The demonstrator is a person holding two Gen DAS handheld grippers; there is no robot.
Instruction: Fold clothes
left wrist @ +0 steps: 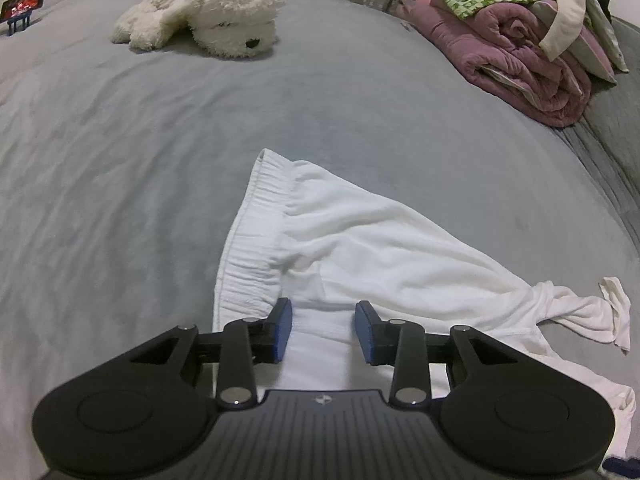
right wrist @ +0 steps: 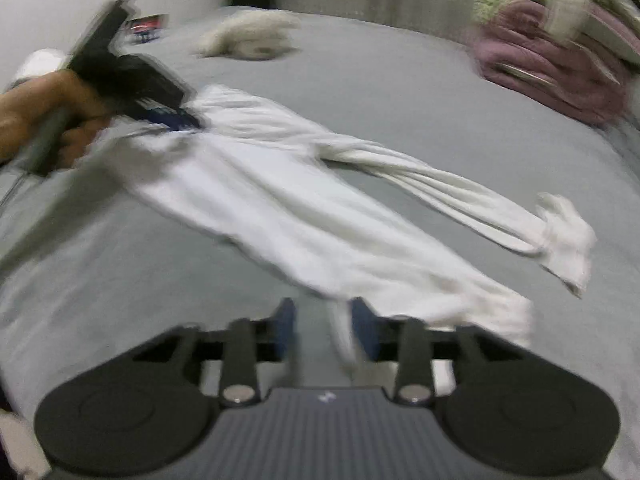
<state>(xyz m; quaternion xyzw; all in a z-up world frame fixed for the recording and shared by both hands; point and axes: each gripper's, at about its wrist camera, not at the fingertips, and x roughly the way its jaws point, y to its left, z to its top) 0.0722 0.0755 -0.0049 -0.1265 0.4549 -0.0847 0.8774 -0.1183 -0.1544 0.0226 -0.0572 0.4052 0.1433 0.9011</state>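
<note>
Our left gripper (left wrist: 323,330) stands with its blue pads parted over the waistband end of the white trousers (left wrist: 360,248), cloth lying between the jaws but not pinched. Our right gripper (right wrist: 323,330) hovers at a leg end, an edge of cloth between the jaws; motion blur hides whether they grip it. The trousers lie spread on the grey bedcover (left wrist: 120,180), well apart from the white plush dog (left wrist: 208,12) and the heap of clothes (left wrist: 520,40).

White trousers (left wrist: 360,248) — spread rumpled on the grey bed, legs splayed.
</note>
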